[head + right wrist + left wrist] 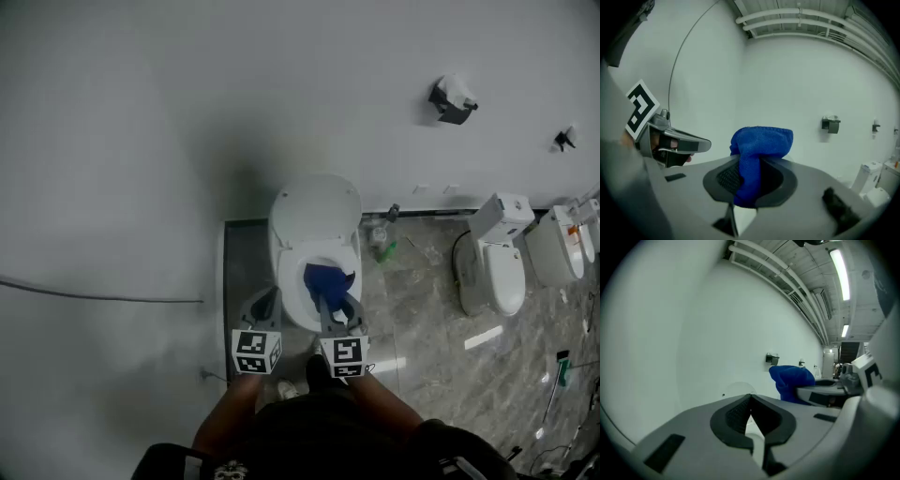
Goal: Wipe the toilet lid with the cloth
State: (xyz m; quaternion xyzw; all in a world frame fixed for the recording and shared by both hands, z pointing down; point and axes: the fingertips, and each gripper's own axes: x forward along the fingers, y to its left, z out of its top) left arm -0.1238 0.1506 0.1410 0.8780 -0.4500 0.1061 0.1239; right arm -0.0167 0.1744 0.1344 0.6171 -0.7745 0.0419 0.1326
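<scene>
Right jaws closed on the blue cloth (759, 140): the right gripper (749, 164) pinches a fold of it between its black pads. Most of the cloth is bunched above and ahead of the tips, and a short end hangs below them. Left gripper (750, 398) is fully closed, tips meeting, nothing between them

Head view: I see both grippers held out side by side, near each other, marker cubes toward me and jaws pointing at the toilet seat (289, 277). The left one sits at the seat's left front edge. The right one is over the front of the bowl, with the cloth above the bowl opening. I cannot tell whether the cloth touches the seat

Toilet lid (316, 208) is raised, leaning back toward the white wall (187, 112). The cloth is in front of it and apart from it, not on it

Surroundings, for reference:
- paper holder (453, 98) on the wall, up and to the right of the toilet
- second toilet (497, 272) to the right, third toilet (555, 246) beyond it
- grey marbled floor (422, 309) between them
- thin cable (94, 296) running along the wall at left
</scene>
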